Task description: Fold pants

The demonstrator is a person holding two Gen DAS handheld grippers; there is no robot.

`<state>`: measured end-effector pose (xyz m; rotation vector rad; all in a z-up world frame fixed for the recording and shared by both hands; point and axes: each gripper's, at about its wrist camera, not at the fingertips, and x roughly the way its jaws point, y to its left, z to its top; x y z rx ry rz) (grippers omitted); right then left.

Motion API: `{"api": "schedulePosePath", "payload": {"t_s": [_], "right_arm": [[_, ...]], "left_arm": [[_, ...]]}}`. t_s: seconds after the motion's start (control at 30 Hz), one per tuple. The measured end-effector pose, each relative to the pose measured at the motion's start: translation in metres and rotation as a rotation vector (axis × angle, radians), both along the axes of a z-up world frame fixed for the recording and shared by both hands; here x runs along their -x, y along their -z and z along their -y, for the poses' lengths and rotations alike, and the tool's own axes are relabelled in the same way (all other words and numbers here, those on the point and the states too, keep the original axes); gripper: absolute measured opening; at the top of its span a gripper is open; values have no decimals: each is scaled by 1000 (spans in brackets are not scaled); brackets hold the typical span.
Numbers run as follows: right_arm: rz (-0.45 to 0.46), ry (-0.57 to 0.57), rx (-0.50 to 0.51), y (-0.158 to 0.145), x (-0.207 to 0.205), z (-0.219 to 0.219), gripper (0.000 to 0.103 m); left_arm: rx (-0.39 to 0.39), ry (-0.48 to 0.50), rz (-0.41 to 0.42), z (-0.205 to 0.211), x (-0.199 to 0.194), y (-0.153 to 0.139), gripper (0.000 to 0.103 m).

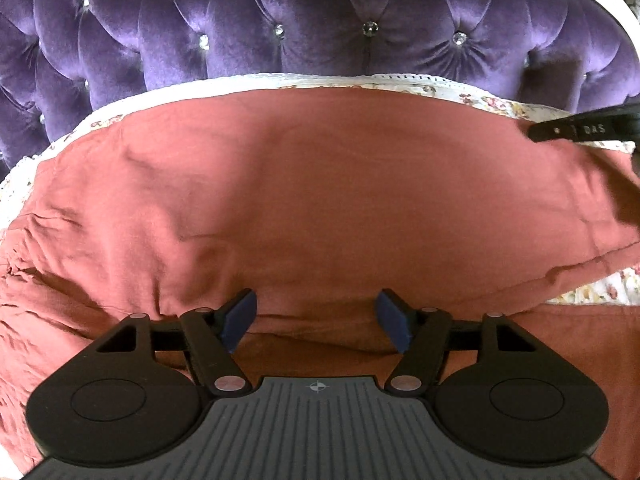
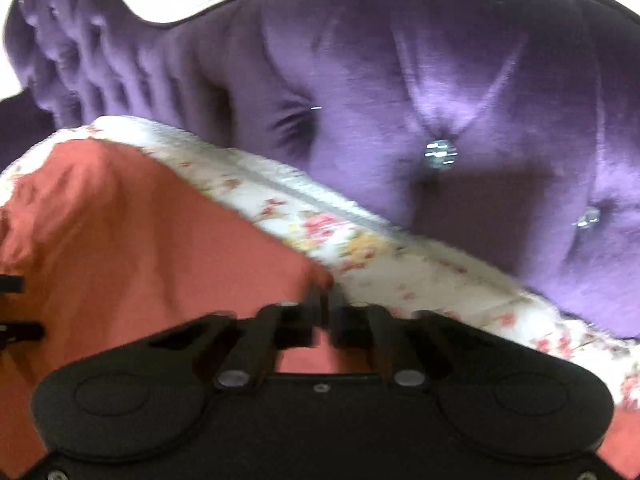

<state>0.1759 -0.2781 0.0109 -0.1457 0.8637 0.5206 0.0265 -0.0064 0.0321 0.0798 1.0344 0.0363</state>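
Rust-red pants point(image 1: 320, 200) lie spread across the floral bedsheet point(image 1: 500, 104), doubled over with a folded edge running along the near side. My left gripper point(image 1: 318, 318) hangs just over that near fold, open, its blue pads point(image 1: 240, 314) well apart and a ridge of cloth lying between them. In the blurred right wrist view my right gripper point(image 2: 326, 300) is shut on the far right corner of the pants point(image 2: 160, 248), which rises a little to it. Its black finger point(image 1: 576, 130) also shows at the right edge of the left wrist view.
A purple tufted velvet headboard point(image 1: 300, 28) with crystal buttons stands right behind the bed, with a white frame point(image 2: 180, 8) along its top. A strip of floral sheet point(image 2: 400, 264) shows between the pants and the headboard. Bits of the left gripper point(image 2: 16, 330) poke in at the left edge.
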Motion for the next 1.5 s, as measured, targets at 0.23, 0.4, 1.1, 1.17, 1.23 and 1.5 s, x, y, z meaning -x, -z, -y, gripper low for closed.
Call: {"api": "schedulePosePath", "payload": {"t_s": [0.23, 0.4, 1.1, 1.17, 1.23, 1.5], "right_arm": [[205, -37, 37, -51, 82, -19, 9], [280, -73, 46, -63, 163, -32, 9], [290, -23, -9, -39, 234, -49, 9], [289, -13, -16, -43, 239, -48, 9], [285, -8, -32, -50, 247, -46, 9], [234, 38, -18, -65, 305, -47, 10]], "left_arm": [[55, -13, 15, -8, 2, -17, 66], [138, -34, 70, -17, -7, -51, 67], [171, -191, -169, -27, -72, -14, 10], [160, -180, -96, -28, -51, -29, 10], [127, -150, -33, -25, -27, -48, 9], [150, -65, 89, -31, 94, -90, 9]]}}
